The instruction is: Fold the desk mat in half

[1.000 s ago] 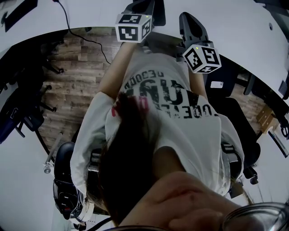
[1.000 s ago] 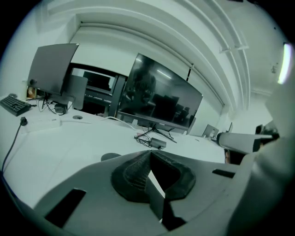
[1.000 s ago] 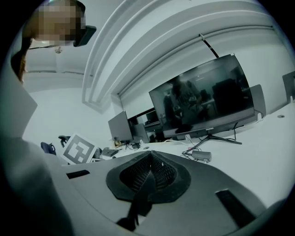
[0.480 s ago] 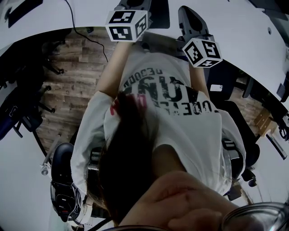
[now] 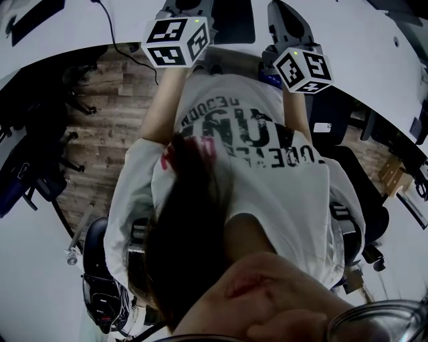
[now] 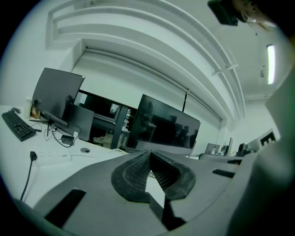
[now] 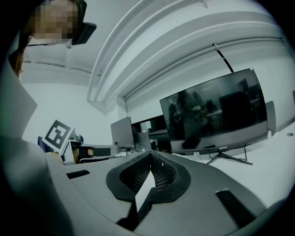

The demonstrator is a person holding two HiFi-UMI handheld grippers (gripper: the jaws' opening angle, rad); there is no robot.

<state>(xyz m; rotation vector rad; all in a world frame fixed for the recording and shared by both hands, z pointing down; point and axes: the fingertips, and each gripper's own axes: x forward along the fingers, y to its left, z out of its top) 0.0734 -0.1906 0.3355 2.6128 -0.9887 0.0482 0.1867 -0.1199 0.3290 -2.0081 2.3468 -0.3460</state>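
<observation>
**A:** Left gripper view?

**B:** Left gripper (image 6: 150, 154) jaws clenched tip to tip, nothing pinched. White counter (image 6: 69, 161) runs out ahead. Dark monitor (image 6: 166, 126) at 12 o'clock, keyboard (image 6: 18, 125) at 9.

**A:** Right gripper view?

**B:** Same. Right gripper (image 7: 150, 156) jaws clenched, nothing between the pads. Second monitor (image 7: 216, 115) at 2 o'clock, standing on the counter.

**A:** Head view, where's the desk mat?

**B:** Both grippers at 12 o'clock, held out past the person's white T-shirt (image 5: 267, 187). Left cube (image 5: 175, 41) at 11, right cube (image 5: 302, 69) at 1. There's a dark sheet on the counter between them, cut off by the top edge. It reads as the desk mat (image 5: 234, 20), not certain. Jaw tips run off the frame, so contact with it can't be told here. Wood floor (image 5: 100, 140) at 9.
</observation>
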